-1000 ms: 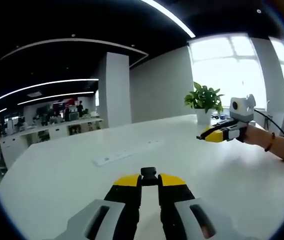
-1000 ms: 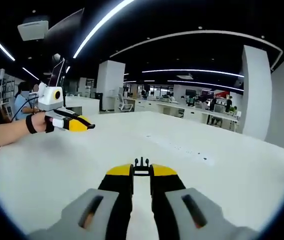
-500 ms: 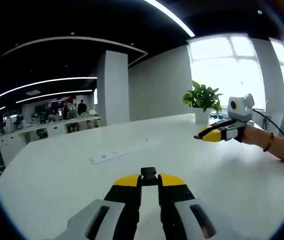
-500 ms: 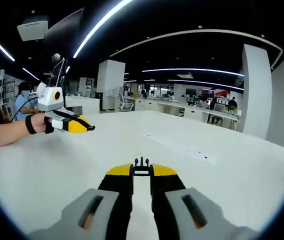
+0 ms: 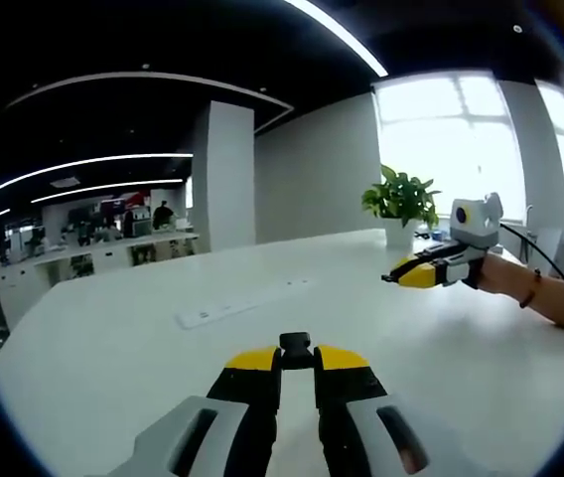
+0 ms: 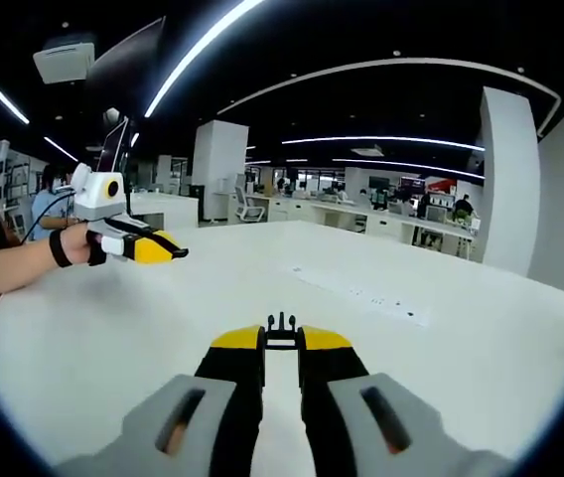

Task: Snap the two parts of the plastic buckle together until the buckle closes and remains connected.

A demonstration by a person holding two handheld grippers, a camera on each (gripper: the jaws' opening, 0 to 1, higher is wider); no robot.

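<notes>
**Holding one black buckle half in each gripper, well apart above the white table**

Reading no brand, label or legible writing anywhere: none large or sharp enough to make out.

Left gripper (image 5: 297, 360): yellow-and-black jaws drawn close together, pinching the black buckle half (image 5: 295, 345) at their tips. Blocky, squared top on that piece, poking up just past the yellow pads. Same gripper seen from the right gripper view at far left (image 6: 175, 248), gripped by a hand with a dark wrist strap, jaws pointing right, raised above the table (image 6: 441, 348).

Right gripper (image 6: 281, 341): jaws likewise nearly together, clamped on the pronged buckle half (image 6: 280, 325), small black tines standing up between the yellow tips. Seen from the left gripper view at right (image 5: 393, 276), jaws pointing left, held by a hand with a thin bracelet on the wrist.

Both halves separate, not yet joined, each carried over the bare white tabletop.

Lying flat on the table farther off: a long white power strip (image 5: 232, 304). Standing near the window: a potted green plant (image 5: 401, 201).
</notes>
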